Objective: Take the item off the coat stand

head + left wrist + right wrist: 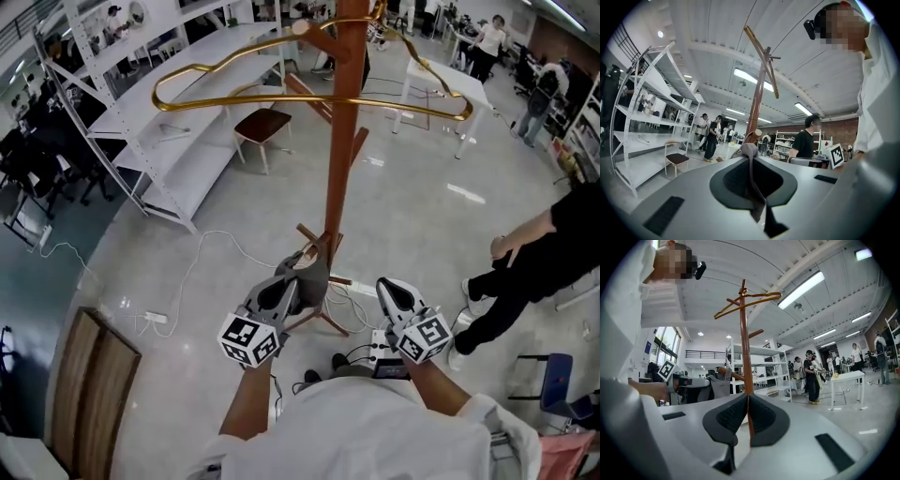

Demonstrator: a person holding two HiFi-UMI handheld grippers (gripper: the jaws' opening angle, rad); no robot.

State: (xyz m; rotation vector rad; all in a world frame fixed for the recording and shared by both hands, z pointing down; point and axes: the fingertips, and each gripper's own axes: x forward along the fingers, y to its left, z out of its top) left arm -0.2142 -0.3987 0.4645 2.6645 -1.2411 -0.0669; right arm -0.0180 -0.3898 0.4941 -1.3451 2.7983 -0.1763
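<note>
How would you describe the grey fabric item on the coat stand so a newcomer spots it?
Start at the tall reddish-brown wooden coat stand. Follow it down past the gold wire hangers to a low peg, where the left gripper pinches a grey fabric item. Nothing else there is soft or grey.

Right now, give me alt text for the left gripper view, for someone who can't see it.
The left gripper is clamped on a bunched strip of grey fabric, right in front of the tall brown wooden coat stand. White metal shelving stands at left, and several people stand in the workshop behind.
</note>
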